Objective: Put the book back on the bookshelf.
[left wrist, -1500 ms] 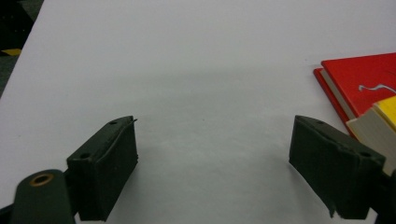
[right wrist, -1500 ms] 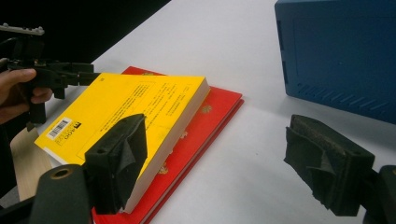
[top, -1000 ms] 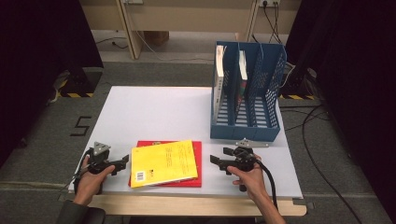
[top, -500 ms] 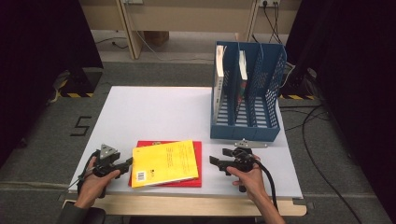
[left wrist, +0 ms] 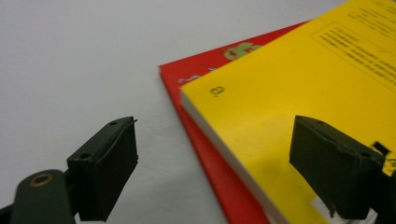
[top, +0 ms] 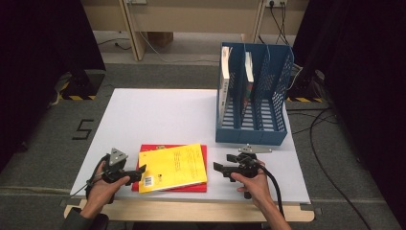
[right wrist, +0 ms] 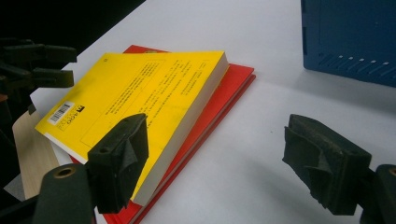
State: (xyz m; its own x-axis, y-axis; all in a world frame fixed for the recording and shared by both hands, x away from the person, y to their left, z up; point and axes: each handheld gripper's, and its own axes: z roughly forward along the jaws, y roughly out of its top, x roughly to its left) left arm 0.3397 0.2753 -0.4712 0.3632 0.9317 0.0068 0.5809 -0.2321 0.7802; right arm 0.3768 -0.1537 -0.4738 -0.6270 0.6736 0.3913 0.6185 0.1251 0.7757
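2 grippers flanking 2 stacked books on the white worktop (top: 158, 115).

The yellow book (top: 173, 166) is lying askew on the red book (top: 204, 158) near the front edge. The left gripper (top: 140, 173) is sitting at the books' left corner, its jaws having just been opening and now standing apart around the yellow book's corner without pressing it. The right gripper (top: 221, 164) is hovering just right of the books, jaws apart and empty. The blue rack (top: 253, 132) is standing behind.
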